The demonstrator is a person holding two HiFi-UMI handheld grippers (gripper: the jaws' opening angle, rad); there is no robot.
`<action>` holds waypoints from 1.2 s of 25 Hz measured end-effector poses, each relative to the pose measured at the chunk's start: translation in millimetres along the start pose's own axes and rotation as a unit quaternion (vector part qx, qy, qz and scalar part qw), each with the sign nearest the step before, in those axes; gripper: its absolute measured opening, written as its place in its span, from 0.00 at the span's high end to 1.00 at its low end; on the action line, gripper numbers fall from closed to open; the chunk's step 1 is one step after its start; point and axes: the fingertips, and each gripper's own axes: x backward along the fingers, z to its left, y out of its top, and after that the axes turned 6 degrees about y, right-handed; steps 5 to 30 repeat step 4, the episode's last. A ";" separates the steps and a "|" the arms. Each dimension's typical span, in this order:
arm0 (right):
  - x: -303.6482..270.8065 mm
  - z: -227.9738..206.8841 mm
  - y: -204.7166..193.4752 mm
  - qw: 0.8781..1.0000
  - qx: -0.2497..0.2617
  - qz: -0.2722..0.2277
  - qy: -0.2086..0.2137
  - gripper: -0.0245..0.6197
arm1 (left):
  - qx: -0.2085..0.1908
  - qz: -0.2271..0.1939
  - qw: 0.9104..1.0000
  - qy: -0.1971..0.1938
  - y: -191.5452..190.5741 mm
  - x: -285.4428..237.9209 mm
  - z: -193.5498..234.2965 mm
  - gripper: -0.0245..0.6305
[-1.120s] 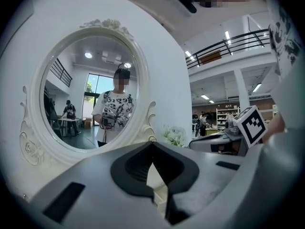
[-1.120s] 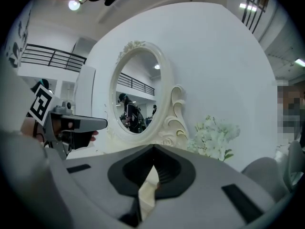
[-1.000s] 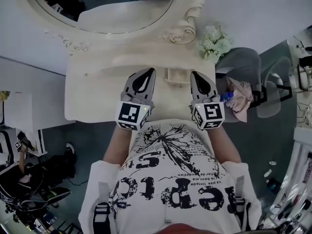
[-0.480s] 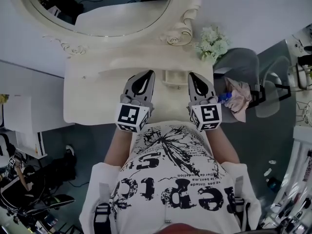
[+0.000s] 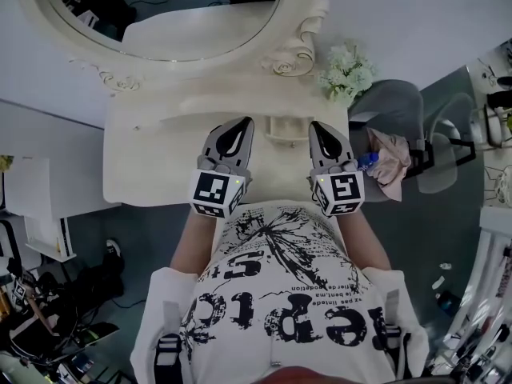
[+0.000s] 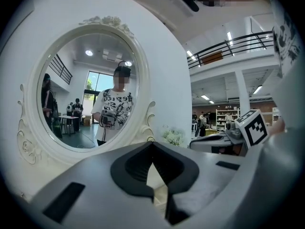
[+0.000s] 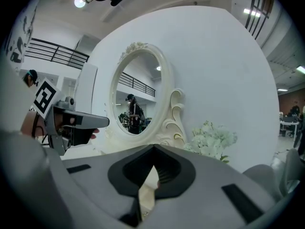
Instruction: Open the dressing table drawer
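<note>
On the cream bench (image 5: 152, 162), below the oval mirror (image 5: 192, 18):
- Left gripper (image 5: 247, 122): jaws together, empty, pointing at the carved back ledge.
- Drawer (image 5: 286, 126): small, boxy, cream, between both grippers; long side runs across the bench, front facing the person.
- Right gripper (image 5: 318, 125): jaws together, empty.
</note>
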 end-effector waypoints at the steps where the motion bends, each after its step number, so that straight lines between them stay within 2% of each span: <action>1: 0.2 0.1 0.7 1.000 0.003 -0.001 0.000 0.94 | -0.002 0.002 1.000 -0.002 -0.7 -0.1 -0.2 0.94; 4: 1.1 1.5 2.7 1.000 0.014 -0.004 -0.001 0.94 | -0.007 0.005 1.000 -0.005 -1.9 0.0 -0.5 0.94; 30: 1.1 1.5 2.7 1.000 0.014 -0.004 -0.001 0.94 | -0.007 0.005 1.000 -0.005 -1.9 0.0 -0.5 0.94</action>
